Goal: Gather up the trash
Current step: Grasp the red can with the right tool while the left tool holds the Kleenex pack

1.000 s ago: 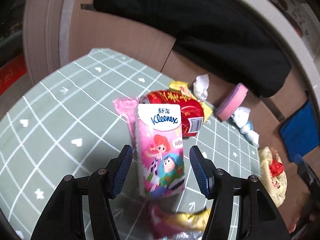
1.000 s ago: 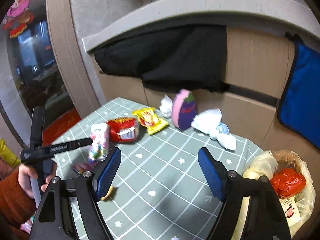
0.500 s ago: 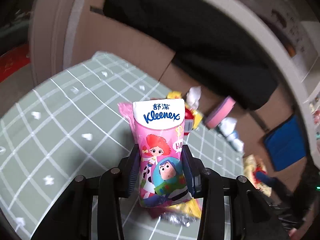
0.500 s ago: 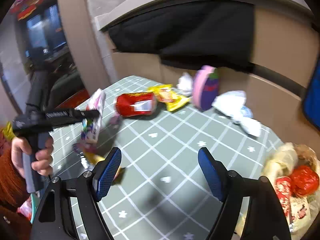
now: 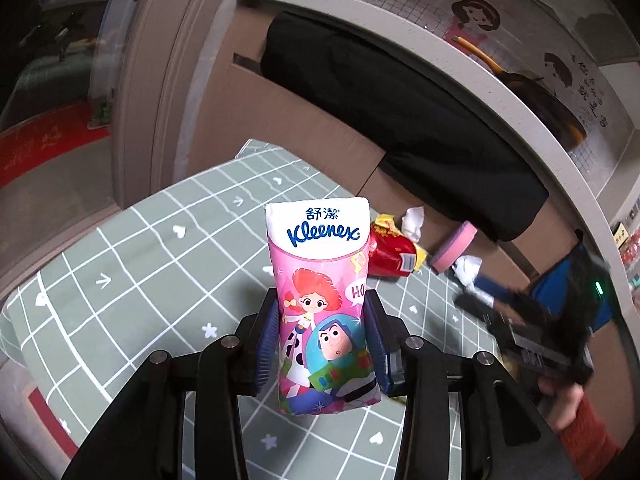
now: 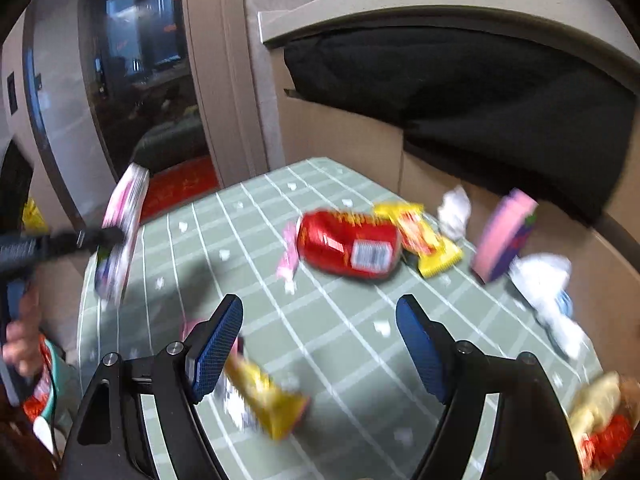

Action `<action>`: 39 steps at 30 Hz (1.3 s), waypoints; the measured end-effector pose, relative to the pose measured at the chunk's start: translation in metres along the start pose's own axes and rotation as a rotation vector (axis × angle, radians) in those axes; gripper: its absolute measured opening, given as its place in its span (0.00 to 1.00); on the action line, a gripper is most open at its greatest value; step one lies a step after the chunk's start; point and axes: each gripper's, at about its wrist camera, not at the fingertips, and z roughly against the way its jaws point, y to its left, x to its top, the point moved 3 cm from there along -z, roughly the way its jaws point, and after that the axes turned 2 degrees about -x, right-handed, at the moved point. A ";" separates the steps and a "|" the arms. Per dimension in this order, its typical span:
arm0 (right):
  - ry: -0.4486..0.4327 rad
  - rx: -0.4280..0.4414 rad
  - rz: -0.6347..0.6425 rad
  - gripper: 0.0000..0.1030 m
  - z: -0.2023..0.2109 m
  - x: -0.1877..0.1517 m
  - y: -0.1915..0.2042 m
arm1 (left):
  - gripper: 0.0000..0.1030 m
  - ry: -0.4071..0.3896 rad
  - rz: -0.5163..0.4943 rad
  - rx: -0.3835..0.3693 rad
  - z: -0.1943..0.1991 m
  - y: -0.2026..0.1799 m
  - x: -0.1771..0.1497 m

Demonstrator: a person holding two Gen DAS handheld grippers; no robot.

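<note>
My left gripper (image 5: 322, 340) is shut on a pink Kleenex tissue pack (image 5: 320, 280) and holds it upright above the green checked tablecloth (image 5: 140, 272). The right wrist view shows the same tissue pack (image 6: 122, 232) lifted at the far left, a hand under it. My right gripper (image 6: 320, 344) is open over the cloth with nothing between its fingers. A yellow wrapper (image 6: 264, 396) lies just below its left finger. Beyond it lie a red snack bag (image 6: 348, 248), a small pink wrapper (image 6: 289, 252) and a yellow packet (image 6: 424, 240).
White crumpled tissues (image 6: 548, 292) and a pink-purple box (image 6: 504, 236) lie by the cardboard wall (image 6: 348, 136). A plastic trash bag (image 6: 600, 416) with red waste sits at the lower right. Black cloth (image 6: 480, 80) hangs over the ledge behind. The cloth's left edge drops off.
My left gripper closed on the tissue pack and lifted it off the cloth. My right gripper moved left over the table, toward the red bag and the yellow wrapper.
</note>
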 end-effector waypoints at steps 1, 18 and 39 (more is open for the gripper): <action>-0.002 -0.010 0.007 0.75 -0.010 0.007 -0.002 | 0.40 0.002 0.002 0.000 -0.001 0.002 0.000; 0.078 0.042 -0.020 0.47 -0.125 0.037 -0.056 | 0.40 0.062 -0.020 0.017 -0.038 0.005 -0.007; 0.073 0.194 -0.224 0.76 -0.092 -0.011 -0.032 | 0.40 0.084 0.010 0.060 -0.039 0.002 -0.017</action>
